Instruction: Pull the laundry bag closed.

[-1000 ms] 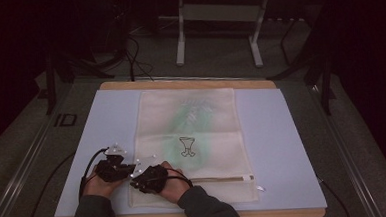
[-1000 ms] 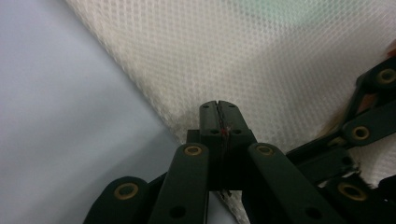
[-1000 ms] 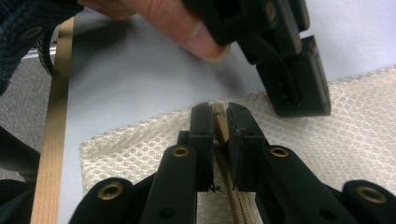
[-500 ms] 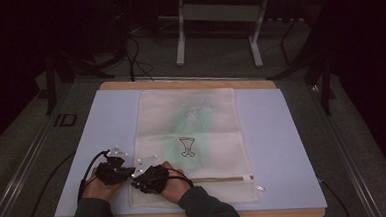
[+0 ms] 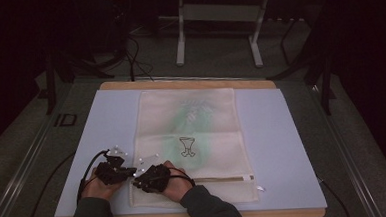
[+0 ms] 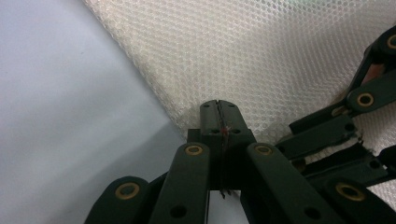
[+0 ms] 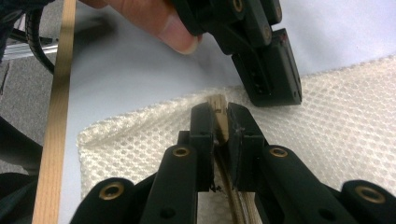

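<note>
The mesh bag [image 5: 190, 143] lies flat on the pale blue mat [image 5: 283, 149], its zipper edge toward the person, and both grippers work at its near left corner. In the right gripper view the right gripper [image 7: 219, 122] has its jaws pressed together on the tan zipper tab [image 7: 218, 108], so the pull is pinched between the black pads. In the left gripper view the left gripper [image 6: 219, 119] is closed tight on the bag's edge just beside it, a sliver of fabric caught in the seam of the jaws. The step in hand looks like the start of unzipping: one gripper anchors the corner, the other holds the pull. The next move probably calls for drawing the tab steadily along the zipper line [image 5: 224, 178] toward the far end while the anchoring grip stays firm, as the soft net would bunch otherwise. The bag is cream honeycomb netting, limp and rectangular, with a small dark printed emblem [image 5: 186, 145] and a faint green shape showing through. A wooden board [image 5: 184, 83] edges the mat.
</note>
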